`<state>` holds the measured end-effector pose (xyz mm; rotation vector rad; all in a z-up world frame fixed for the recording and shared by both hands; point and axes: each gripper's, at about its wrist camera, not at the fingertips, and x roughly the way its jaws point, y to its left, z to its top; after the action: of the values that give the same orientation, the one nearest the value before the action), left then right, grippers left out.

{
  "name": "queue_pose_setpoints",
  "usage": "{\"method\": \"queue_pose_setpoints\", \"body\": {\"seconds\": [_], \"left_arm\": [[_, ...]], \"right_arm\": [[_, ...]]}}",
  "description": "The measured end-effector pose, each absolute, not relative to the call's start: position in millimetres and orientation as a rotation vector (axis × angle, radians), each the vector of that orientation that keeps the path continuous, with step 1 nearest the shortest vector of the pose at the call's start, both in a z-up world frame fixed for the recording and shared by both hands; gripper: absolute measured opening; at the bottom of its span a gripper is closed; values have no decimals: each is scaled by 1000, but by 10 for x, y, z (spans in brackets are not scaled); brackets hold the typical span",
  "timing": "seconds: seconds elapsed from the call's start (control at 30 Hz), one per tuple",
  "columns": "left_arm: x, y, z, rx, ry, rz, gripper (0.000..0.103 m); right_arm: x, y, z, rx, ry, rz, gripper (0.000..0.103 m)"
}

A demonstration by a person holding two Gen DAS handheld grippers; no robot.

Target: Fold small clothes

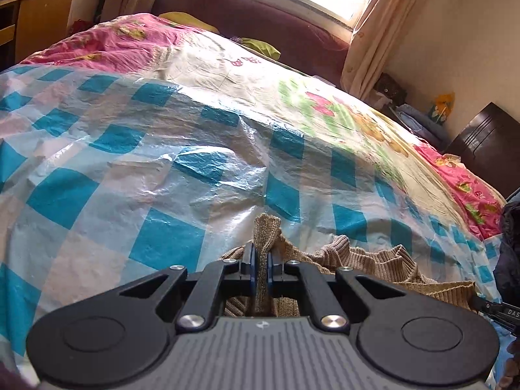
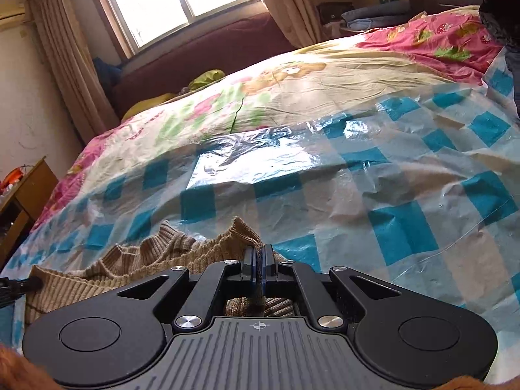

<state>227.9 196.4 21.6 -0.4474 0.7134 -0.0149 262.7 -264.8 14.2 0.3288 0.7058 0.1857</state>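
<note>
A tan ribbed knit sweater [image 1: 364, 260] lies bunched on the blue-and-white checked plastic sheet [image 1: 162, 175] at the near edge of the bed. My left gripper [image 1: 262, 260] is shut on one edge of the sweater, and a tuft of knit sticks up past its blue pads. My right gripper [image 2: 259, 258] is shut on another edge of the same sweater [image 2: 136, 256], with knit pinched between its pads. The sweater's collar and body sag in folds between the two grippers. The tip of the other gripper shows at the frame edge in each view.
The checked sheet [image 2: 373, 188] covers the near half of the bed; a pink and cream cartoon quilt [image 1: 247, 61] lies beyond it. A dark red headboard [image 2: 201, 48] and a window stand at the far end. A wooden desk [image 1: 39, 16] is at the left, a dark cabinet [image 1: 484, 136] at the right.
</note>
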Motion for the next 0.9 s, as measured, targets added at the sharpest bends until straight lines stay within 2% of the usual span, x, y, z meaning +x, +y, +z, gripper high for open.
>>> {"method": "queue_pose_setpoints", "body": {"seconds": [0.17, 0.27, 0.37, 0.63, 0.77, 0.87, 0.9], "left_arm": [[2329, 2003, 20, -397, 772, 48, 14], [2264, 2032, -47, -408, 789, 61, 26], [2165, 2137, 48, -462, 754, 63, 35], [1353, 2142, 294, -509, 760, -40, 40], [937, 1733, 174, -399, 811, -110, 40], [948, 1662, -78, -320, 885, -28, 39], [971, 1721, -161, -327, 896, -2, 36]], "right_arm": [[2692, -2601, 5, 285, 745, 152, 3], [2721, -2569, -154, 248, 798, 137, 7], [2657, -2596, -84, 259, 766, 153, 12], [2099, -2602, 307, 205, 735, 270, 14], [1626, -2536, 254, 131, 772, 364, 14], [1522, -2438, 53, 23, 842, 347, 13], [1544, -2439, -30, -6, 862, 318, 13]]}}
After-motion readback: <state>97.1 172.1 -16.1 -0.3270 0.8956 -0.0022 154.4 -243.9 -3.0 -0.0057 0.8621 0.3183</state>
